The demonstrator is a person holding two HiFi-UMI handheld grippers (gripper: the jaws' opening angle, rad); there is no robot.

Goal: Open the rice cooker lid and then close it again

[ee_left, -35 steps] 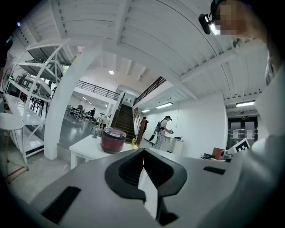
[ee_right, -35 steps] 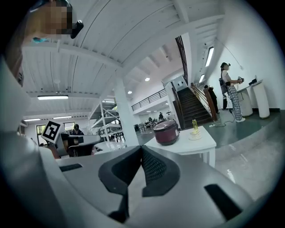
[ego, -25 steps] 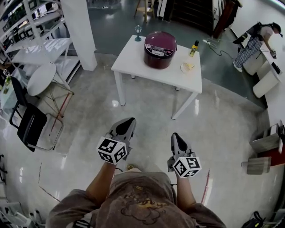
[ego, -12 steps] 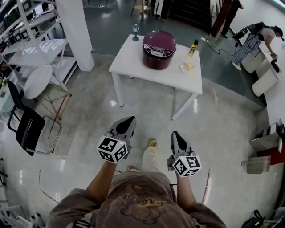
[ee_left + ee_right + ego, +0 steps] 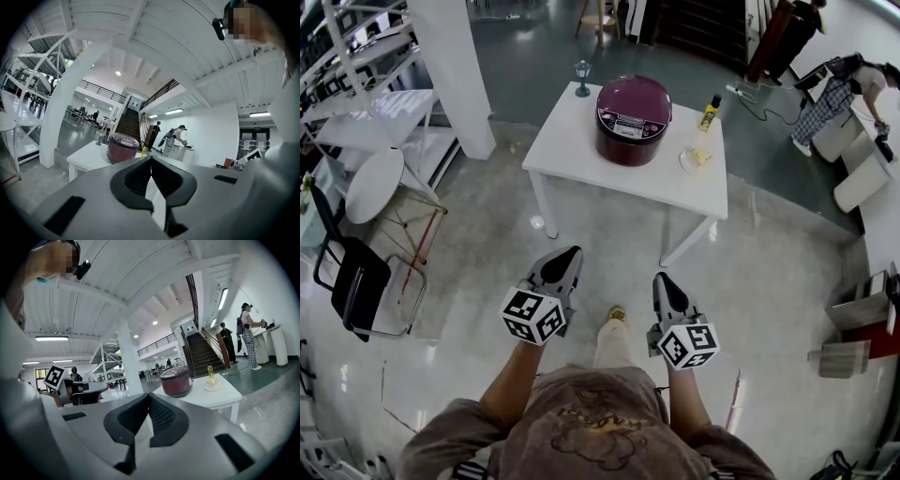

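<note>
A dark red rice cooker with its lid down stands on a white table well ahead of me. It also shows small in the left gripper view as the rice cooker and in the right gripper view as the rice cooker. My left gripper and right gripper are held level over the floor, short of the table, side by side. Both have their jaws together with nothing between them.
On the table stand a small lantern-like ornament, a yellow bottle and a small plate. A white pillar rises at the left, with shelving, a round table and a black chair. People stand at the far right.
The table and rice cooker have come nearer and lower in the head view as I walk towards them. Both grippers keep the same pose and stay shut.
</note>
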